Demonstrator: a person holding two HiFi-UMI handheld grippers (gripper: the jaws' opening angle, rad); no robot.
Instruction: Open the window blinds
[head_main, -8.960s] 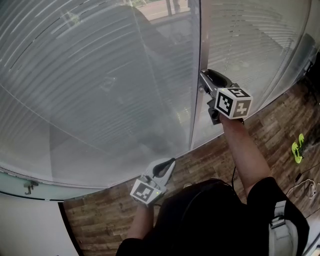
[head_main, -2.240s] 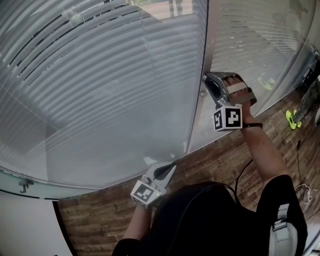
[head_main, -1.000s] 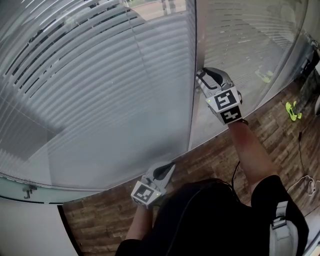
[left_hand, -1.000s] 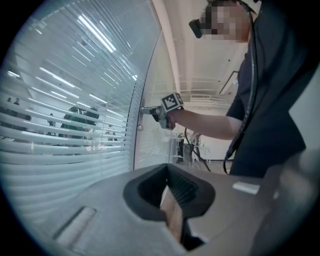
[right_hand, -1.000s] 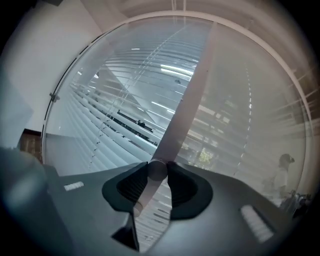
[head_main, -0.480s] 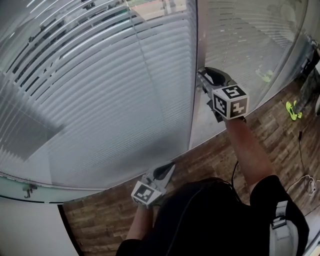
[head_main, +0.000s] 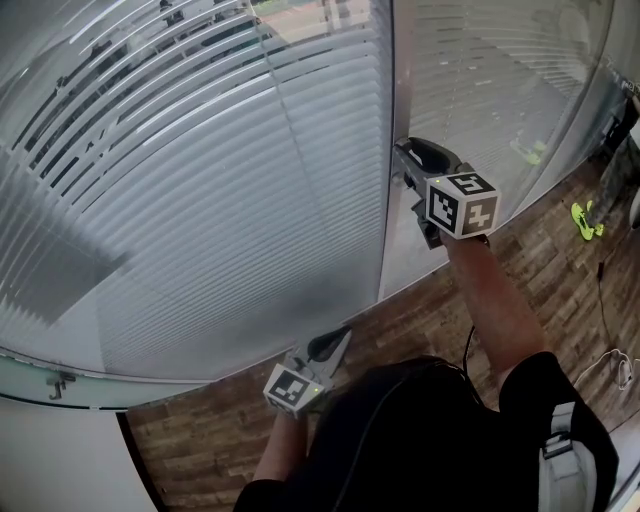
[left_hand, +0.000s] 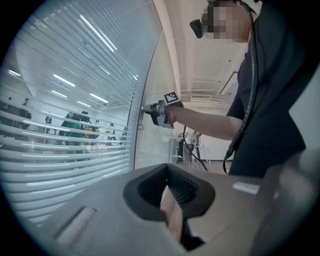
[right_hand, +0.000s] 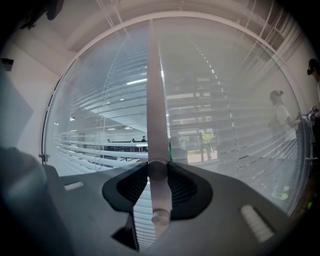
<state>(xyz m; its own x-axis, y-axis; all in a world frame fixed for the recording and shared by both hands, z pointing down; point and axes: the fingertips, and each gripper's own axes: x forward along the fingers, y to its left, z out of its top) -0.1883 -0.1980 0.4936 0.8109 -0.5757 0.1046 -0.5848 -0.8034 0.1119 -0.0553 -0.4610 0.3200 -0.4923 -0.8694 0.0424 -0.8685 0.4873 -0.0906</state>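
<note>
Horizontal slat blinds (head_main: 200, 180) hang behind curved glass, and their slats are tilted partly apart at the upper left, with dark gaps between them. A grey upright frame post (head_main: 390, 90) splits the panes. My right gripper (head_main: 404, 162) points level at this post and is shut on a small round knob (right_hand: 157, 170) that sticks out from it. In the left gripper view that right gripper (left_hand: 149, 111) shows at the post. My left gripper (head_main: 338, 342) hangs low by my body, well short of the glass, with its jaws together and nothing in them.
Wood-pattern floor (head_main: 430, 310) runs along the foot of the glass. A yellow-green object (head_main: 582, 218) lies on it at the right, near a thin cable (head_main: 610, 370). A white ledge with a small hook (head_main: 60, 383) sits at the lower left. People stand beyond the glass (left_hand: 75, 127).
My right gripper has rolled on the knob, so its marker cube has turned. The slats on the left pane have tilted further apart and show more dark gaps. The left gripper stayed put.
</note>
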